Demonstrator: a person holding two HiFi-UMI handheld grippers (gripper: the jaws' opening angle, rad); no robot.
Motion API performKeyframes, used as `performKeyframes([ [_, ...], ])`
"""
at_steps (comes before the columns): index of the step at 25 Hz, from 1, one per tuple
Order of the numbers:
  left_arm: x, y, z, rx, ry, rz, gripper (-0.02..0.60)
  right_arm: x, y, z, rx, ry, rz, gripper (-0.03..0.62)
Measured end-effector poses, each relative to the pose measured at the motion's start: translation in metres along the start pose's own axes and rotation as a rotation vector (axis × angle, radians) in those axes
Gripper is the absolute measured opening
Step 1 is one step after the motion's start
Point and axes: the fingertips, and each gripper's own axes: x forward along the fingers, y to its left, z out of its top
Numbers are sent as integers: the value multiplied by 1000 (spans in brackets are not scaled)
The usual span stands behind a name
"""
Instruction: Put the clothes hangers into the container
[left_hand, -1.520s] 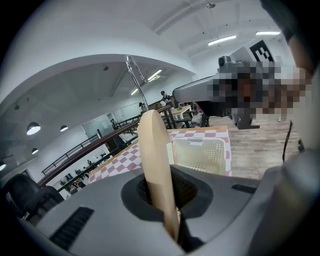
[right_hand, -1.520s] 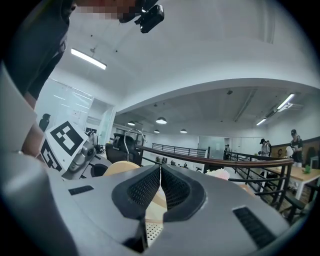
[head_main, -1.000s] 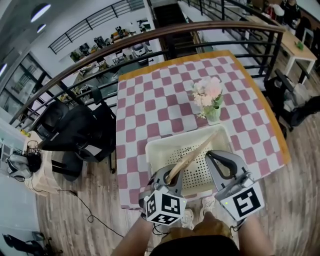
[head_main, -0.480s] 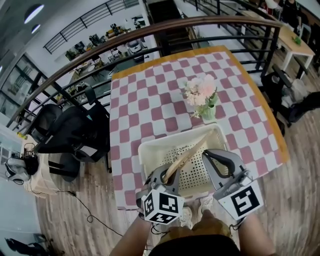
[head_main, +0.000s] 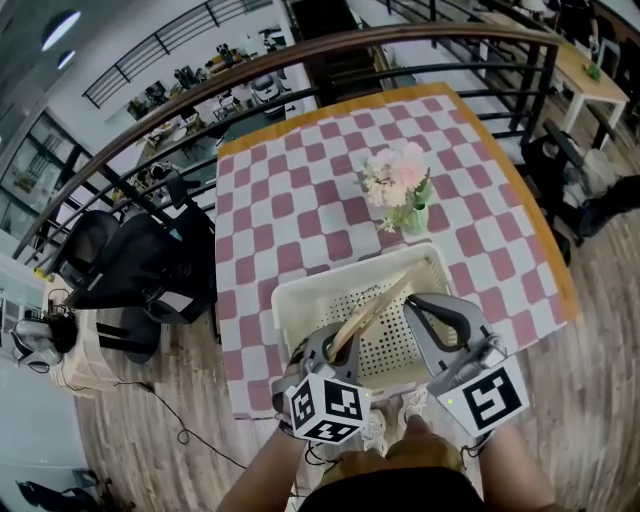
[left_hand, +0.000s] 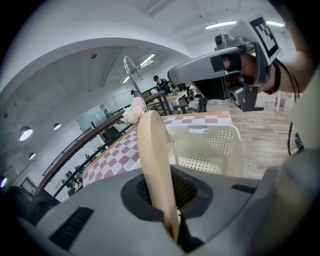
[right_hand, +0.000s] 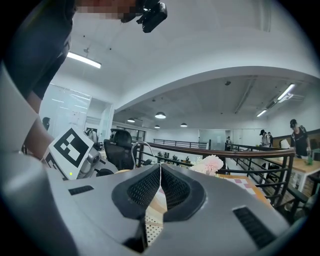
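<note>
Checkered table (head_main: 290, 200) centre frame, white basket (head_main: 290, 310) on it. Left gripper (head_main: 337, 346) clamped on wooden hanger (head_main: 385, 300) over basket; right gripper (head_main: 418, 305) closed, empty.

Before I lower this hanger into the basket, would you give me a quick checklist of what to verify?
1. Grip: left gripper shut on the wooden hanger: ok.
2. Position: hanger above the opening of the basket: ok.
3. Other hand: right gripper shut, empty, apart from the hanger: ok.
4. Room: bare perforated basket floor showing below the hanger: ok.
5. Clearance: hanger's far end clear of the flower vase: cannot tell.
</note>
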Motion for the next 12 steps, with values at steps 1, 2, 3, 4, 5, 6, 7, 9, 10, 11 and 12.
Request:
performKeyframes([
  [1,1,1,-1,-1,5,2,8,0,-2,-1,1,3,-1,33],
  [2,2,3,-1,-6,9,5,8,0,-3,-2,0,4,-1,32],
  [3,3,5,-2,-14,13,5,8,0,-5,-3,-2,4,0,34],
  [4,4,7,-2,-27,17,4,8,1,-8,-4,0,6,0,33],
  [5,5,9,-3,-42,21,2,8,1,-10,-5,4,9,-2,33],
  [6,5,11,-4,-57,25,-1,8,1,-13,-7,9,11,-6,33],
  [7,6,12,-5,-70,30,-6,8,1,-16,-8,13,13,-10,34],
  [9,7,14,-9,-70,56,-11,8,0,-21,-9,16,19,-18,32],
  [10,7,14,-12,-52,79,-6,8,0,-24,-10,14,23,-20,32],
  [11,8,14,-16,-27,100,2,8,0,-26,-10,11,26,-20,32],
  [12,8,13,-19,-5,116,8,8,0,-28,-11,7,28,-18,33],
])
